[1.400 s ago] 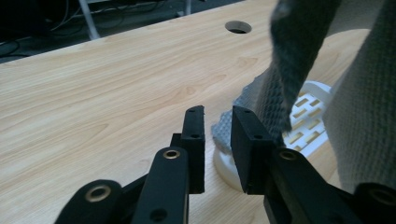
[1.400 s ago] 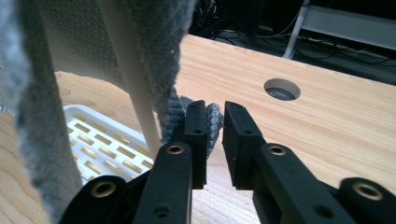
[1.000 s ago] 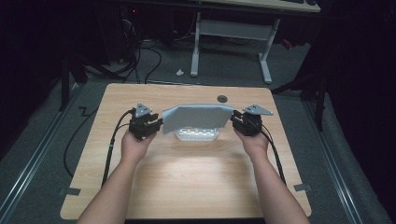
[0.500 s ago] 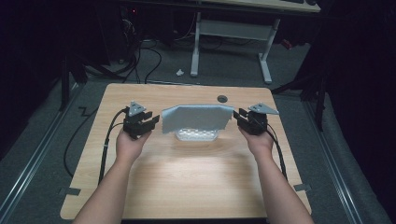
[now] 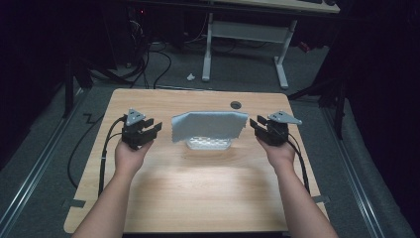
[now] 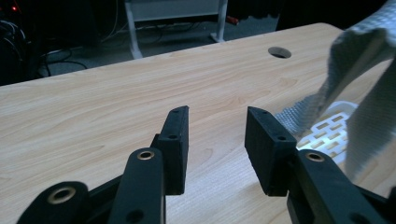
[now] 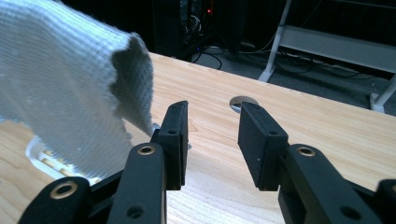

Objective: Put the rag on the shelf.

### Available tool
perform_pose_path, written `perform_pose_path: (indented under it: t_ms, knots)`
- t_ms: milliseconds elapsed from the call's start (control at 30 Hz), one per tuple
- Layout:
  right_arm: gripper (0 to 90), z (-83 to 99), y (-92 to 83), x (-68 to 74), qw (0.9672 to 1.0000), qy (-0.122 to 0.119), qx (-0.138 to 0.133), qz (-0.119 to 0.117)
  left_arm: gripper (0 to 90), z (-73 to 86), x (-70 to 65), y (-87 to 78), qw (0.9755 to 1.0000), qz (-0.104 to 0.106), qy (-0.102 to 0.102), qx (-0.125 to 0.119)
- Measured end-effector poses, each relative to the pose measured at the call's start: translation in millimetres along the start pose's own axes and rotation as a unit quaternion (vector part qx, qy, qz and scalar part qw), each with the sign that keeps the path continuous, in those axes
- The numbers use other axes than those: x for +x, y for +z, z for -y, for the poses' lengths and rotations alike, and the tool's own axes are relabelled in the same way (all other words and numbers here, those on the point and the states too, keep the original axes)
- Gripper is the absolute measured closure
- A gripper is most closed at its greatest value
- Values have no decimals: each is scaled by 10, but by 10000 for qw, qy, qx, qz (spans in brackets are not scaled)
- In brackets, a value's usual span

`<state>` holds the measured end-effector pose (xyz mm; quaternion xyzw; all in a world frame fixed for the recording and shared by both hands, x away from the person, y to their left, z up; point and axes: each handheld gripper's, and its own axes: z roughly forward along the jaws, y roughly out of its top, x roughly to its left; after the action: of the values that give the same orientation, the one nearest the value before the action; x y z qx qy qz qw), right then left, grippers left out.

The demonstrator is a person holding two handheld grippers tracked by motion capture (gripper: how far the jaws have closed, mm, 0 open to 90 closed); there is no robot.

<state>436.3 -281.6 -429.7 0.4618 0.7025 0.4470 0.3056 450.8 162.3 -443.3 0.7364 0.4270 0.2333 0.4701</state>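
Observation:
A pale grey woven cloth (image 5: 209, 125) lies spread over a white slotted tray (image 5: 208, 144) at the middle of the table, its top edge raised. My left gripper (image 5: 154, 128) is left of the cloth, apart from it, jaws open with nothing between them. In the left gripper view the gripper (image 6: 217, 135) has the cloth (image 6: 369, 70) and tray (image 6: 329, 133) to its right. My right gripper (image 5: 255, 124) is just off the cloth's right end, also open and empty. The right gripper view has the gripper (image 7: 212, 135) with the cloth (image 7: 60, 79) at its left. Both pairs of jaws have just been opening.
The wooden table (image 5: 198, 188) has a round cable hole (image 5: 236, 105) behind the cloth. A white desk frame (image 5: 242, 34) and cables stand on the dark floor beyond the far edge. Bare wood lies in front of the tray between my forearms.
Both grippers were at the cloth's two ends; they have drawn outward, away from it, with wider jaws. The cloth stays over the tray.

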Motion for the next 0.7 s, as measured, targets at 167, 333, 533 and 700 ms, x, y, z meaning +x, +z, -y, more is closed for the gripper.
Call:
perform_pose_path:
  t_ms: [167,333,533,700]
  knots:
    - [625,6,-171,43,9996,-197,-172,77,583,78,6,-219,9999,-26,-5,-123]
    - [583,76,-377,129,9992,-377,-141,85,564,222,-71,-451,9997,34,-12,-224]
    - [521,294,-641,344,9977,-672,-50,-16,545,514,-291,-681,9994,242,-111,-229]
    - [498,558,-831,550,9972,-722,-25,-197,534,791,-591,-740,9987,504,-29,7]
